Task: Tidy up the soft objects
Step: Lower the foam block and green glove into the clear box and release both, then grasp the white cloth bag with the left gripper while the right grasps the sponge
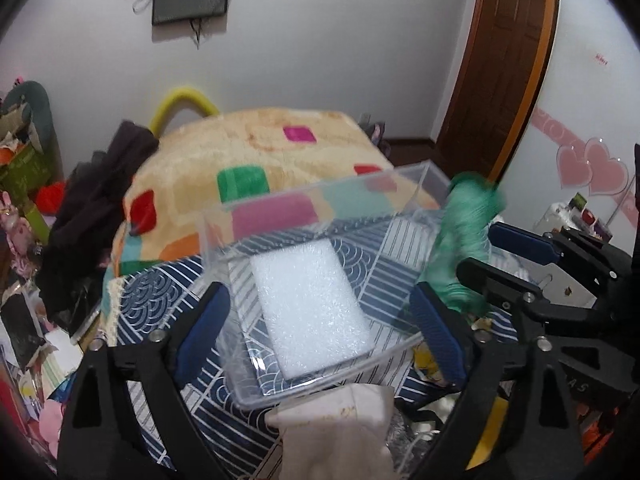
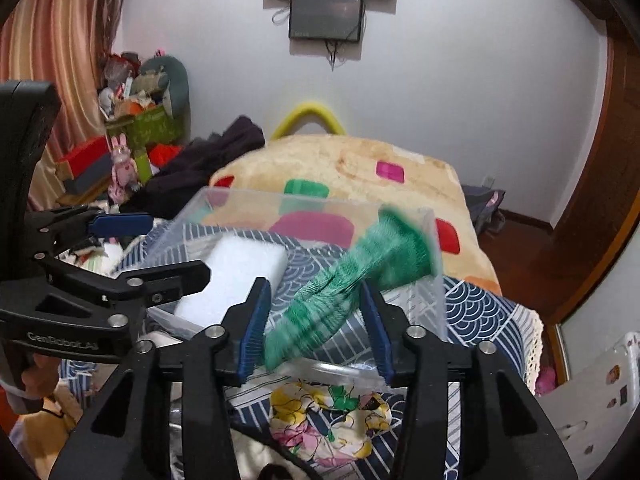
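Green knitted piece: soft, ribbed, motion-blurred; centre of the right wrist view, lying slantwise between the right gripper's blue pads, upper end over the right part of the clear box; whether the pads touch it cannot be told.
White foam block: rectangular, flat on the box floor, centre of the left wrist view.
Clear box: transparent plastic, open-topped, standing on the patterned cloth.
Right gripper: jaws apart, partly open, the green piece between them.
Left gripper: jaws wide apart, one either side of the box's near end, clamped on nothing.
Patterned cloth: navy and white, wave and stripe print, beneath the box.
Cream cloth: pale, crumpled, bottom centre, just before the box.
Floral cloth: yellow, pink and green, bottom centre.
Blanket: beige plush with coloured squares, behind the box.
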### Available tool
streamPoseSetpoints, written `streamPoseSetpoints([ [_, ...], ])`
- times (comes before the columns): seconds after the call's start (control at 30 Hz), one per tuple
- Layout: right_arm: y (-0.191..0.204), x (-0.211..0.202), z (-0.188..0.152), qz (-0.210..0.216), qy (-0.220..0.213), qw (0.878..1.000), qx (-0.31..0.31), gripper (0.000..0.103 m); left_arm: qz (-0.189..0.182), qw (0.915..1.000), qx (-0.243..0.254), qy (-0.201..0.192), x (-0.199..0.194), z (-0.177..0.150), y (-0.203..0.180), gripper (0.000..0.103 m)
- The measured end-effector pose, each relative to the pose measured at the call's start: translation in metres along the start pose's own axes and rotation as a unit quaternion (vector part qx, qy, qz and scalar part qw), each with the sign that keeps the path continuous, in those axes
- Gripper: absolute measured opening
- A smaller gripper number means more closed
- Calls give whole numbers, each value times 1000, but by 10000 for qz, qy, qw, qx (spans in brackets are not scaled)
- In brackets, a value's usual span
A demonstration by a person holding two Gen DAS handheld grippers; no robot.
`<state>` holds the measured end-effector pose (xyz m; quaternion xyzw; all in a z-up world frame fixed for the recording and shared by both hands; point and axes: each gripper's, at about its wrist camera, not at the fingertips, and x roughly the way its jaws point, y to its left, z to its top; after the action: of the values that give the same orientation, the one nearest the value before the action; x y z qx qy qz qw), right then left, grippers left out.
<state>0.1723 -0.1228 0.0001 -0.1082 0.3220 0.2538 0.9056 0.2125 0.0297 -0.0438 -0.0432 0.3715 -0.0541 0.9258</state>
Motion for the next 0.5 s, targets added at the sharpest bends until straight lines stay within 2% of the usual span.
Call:
streamPoseSetpoints([
  [0.23,2,-37,-2,26,-582,9982,150,60,103,9981,24,-604,-48,-6,-1,99],
  [0.3,3,-46,-5,43,-719,9972,217,67,156,9973,5,-717,-58,-11,0,100],
  [0.5,10,-60,-23,12,-850,9959,303,70,198,9961,38,-853,-75,-33,0,101],
])
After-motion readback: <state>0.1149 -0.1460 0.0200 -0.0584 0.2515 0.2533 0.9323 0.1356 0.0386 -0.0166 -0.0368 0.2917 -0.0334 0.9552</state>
